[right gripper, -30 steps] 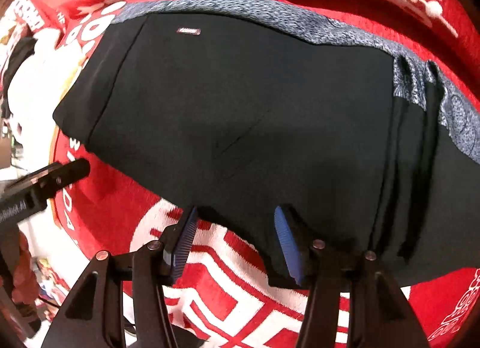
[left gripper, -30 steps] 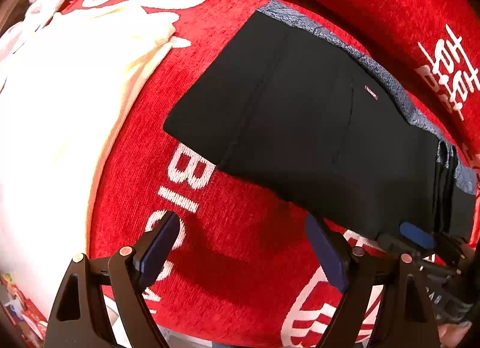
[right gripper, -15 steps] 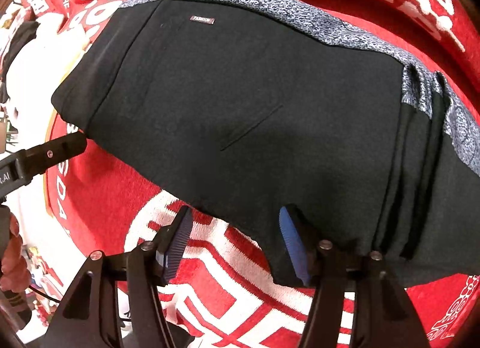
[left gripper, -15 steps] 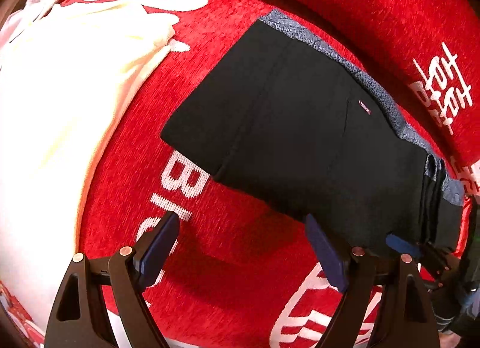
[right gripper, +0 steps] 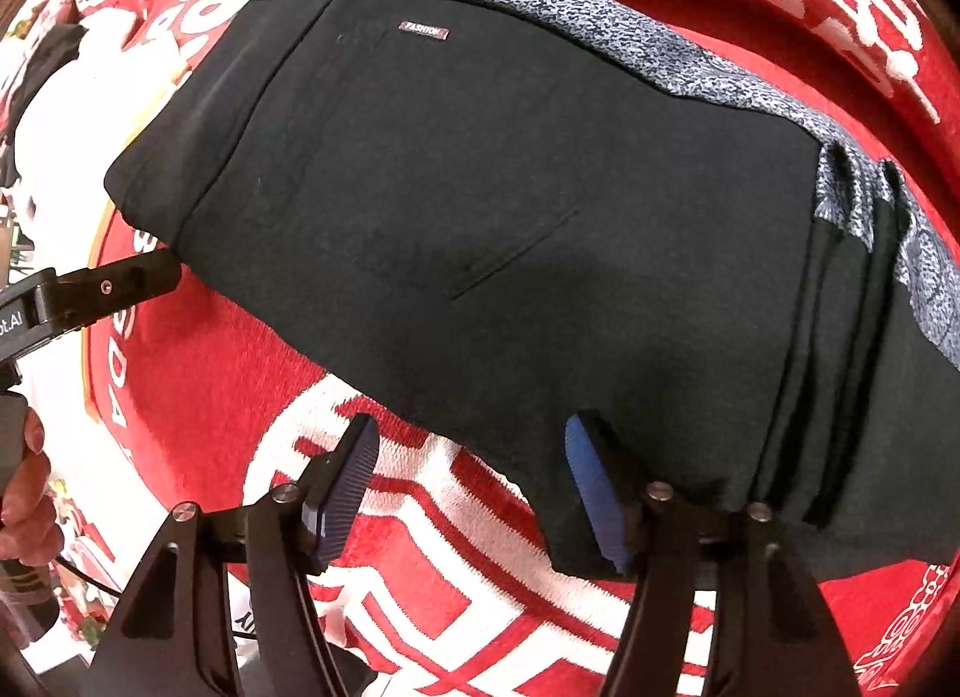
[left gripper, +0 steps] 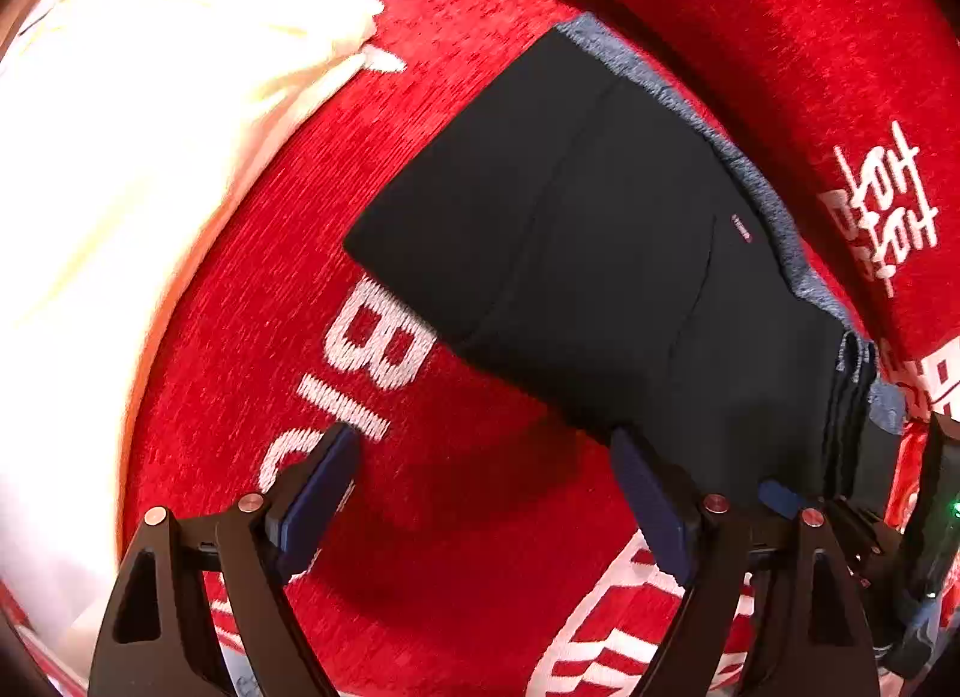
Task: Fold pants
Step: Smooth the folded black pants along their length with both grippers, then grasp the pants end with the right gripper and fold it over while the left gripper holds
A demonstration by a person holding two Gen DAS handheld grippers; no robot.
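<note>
Pants, black knit with grey speckled waistband point(left gripper: 600, 253): folded compact rectangle on red chenille cover with white lettering point(left gripper: 456, 517).

Left wrist view: pants at 1 o'clock; cream cloth point(left gripper: 120, 168) at 10 o'clock; left gripper point(left gripper: 486, 493) spread wide, empty, over cover.

Right wrist view: pants point(right gripper: 480, 205) fill centre; right gripper point(right gripper: 471, 493) wide, empty, right pad at near hem.

Handling, judged: soft, light, limp; layers slide. Pinch stacked hem edge.

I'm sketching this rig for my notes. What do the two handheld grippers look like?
Both the left gripper and the right gripper have black, triangular cut-out fingers with metal rivets and ribbed blue pads. White lettering marks the left gripper's black body, and a black cable trails beneath it.
</note>
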